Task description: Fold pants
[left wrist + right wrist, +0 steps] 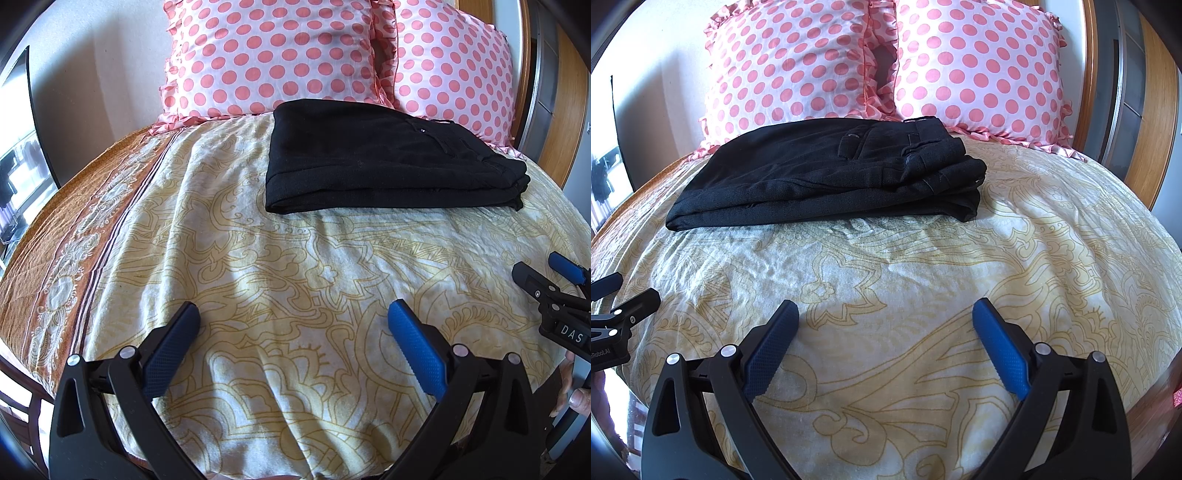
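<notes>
The black pants [388, 158] [831, 170] lie folded into a flat, layered rectangle on the far part of the bed, just in front of the pillows. The waistband end with belt loops and a back pocket faces right; the folded edge faces left.

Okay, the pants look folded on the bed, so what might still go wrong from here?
1. The black pants lie in loose layers; at the waistband end the edges are uneven, so a nudge may spread them.
2. Both the left gripper and right gripper hang open over the wrinkled bedsheet, which could snag.
</notes>
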{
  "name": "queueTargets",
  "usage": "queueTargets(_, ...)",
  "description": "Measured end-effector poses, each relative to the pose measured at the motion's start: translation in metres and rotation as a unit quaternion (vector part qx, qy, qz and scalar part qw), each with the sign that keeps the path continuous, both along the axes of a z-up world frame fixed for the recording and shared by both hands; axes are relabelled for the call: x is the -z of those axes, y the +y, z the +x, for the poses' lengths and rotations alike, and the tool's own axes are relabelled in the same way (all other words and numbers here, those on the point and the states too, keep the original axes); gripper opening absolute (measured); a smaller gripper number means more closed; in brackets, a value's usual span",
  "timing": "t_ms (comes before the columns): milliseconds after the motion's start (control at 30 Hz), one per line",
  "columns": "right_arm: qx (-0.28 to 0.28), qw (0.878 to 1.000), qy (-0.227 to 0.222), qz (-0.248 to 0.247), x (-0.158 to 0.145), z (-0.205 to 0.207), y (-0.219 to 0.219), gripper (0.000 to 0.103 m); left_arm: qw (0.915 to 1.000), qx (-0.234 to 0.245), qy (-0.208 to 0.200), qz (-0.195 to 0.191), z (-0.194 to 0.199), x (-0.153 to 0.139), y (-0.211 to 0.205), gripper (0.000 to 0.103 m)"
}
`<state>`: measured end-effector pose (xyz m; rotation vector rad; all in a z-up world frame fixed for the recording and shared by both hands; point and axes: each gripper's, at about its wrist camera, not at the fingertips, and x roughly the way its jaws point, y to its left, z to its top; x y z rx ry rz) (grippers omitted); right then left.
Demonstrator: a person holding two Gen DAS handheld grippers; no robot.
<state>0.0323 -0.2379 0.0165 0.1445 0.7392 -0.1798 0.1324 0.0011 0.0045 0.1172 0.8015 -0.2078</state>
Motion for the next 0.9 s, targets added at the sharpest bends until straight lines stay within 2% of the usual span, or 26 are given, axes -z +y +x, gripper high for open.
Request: queueTargets(900,0.000,1.000,0.000,0.000,0.0006,0.0005,0.0001,0.098,1.0000,-0.001,0.001,0.000,0.0000,-0.0002,-0.0010,0.101)
